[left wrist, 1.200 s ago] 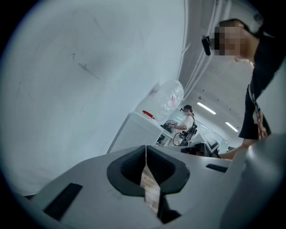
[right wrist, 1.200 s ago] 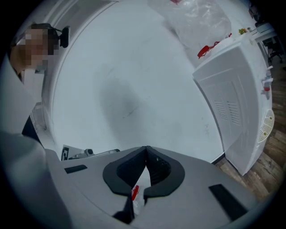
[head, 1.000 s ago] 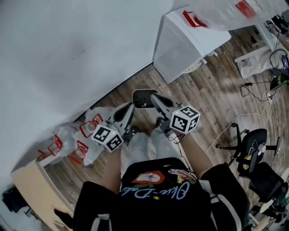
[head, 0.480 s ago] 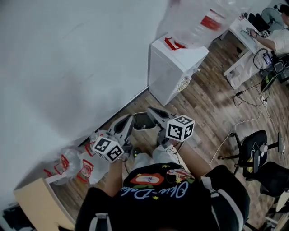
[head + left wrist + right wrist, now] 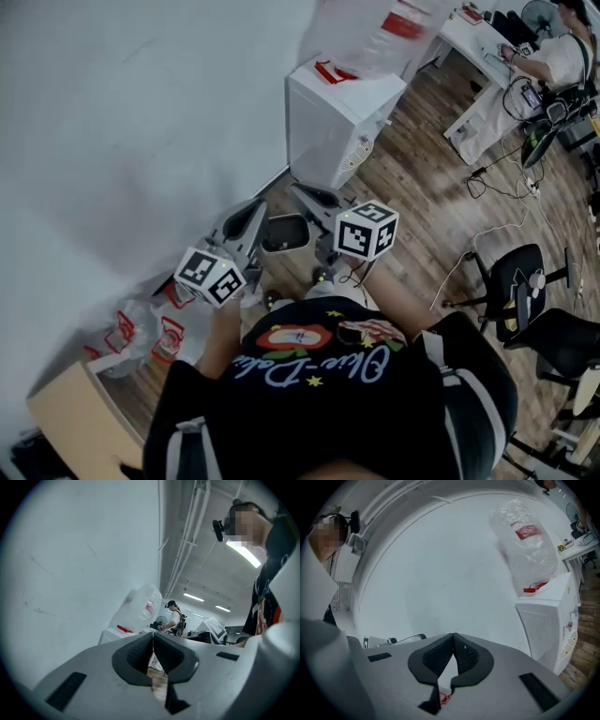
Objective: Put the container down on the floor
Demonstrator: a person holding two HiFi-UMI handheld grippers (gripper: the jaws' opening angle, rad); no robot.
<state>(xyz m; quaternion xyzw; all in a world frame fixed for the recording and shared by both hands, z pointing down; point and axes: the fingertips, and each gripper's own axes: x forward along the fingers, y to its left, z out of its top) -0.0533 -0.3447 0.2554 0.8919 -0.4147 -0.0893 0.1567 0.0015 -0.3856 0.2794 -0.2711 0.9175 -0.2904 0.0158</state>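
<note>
Both grippers are rising compared with the earlier head frames. The left gripper (image 5: 253,211) and right gripper (image 5: 302,194) are sitting higher in shot, and more of the person's torso is filling the bottom edge. The container (image 5: 286,232) is resting on the floor (image 5: 422,202), between and below the two tools and close to the wall (image 5: 112,122). Nothing is touching it. Each gripper view is showing its jaws meeting with nothing between them, so both tools are clenched and empty. The put-down is looking finished, with the person probably standing up and pulling the tools away.

The container is reading as a shallow rounded-rectangle tub with a dark rim and a paler inside, likely rigid plastic. Any contents are too small to tell. Jaw pads are showing dark ribbed rubber set in smooth grey moulded shells. The floor is showing wood-grain planks and the wall is looking matte white. Further out, a boxy white cabinet (image 5: 333,117) with a round vent is carrying a crinkly clear plastic bag (image 5: 375,33) with red print. More crumpled red-printed bags (image 5: 141,323) are lying along the wall.
</note>
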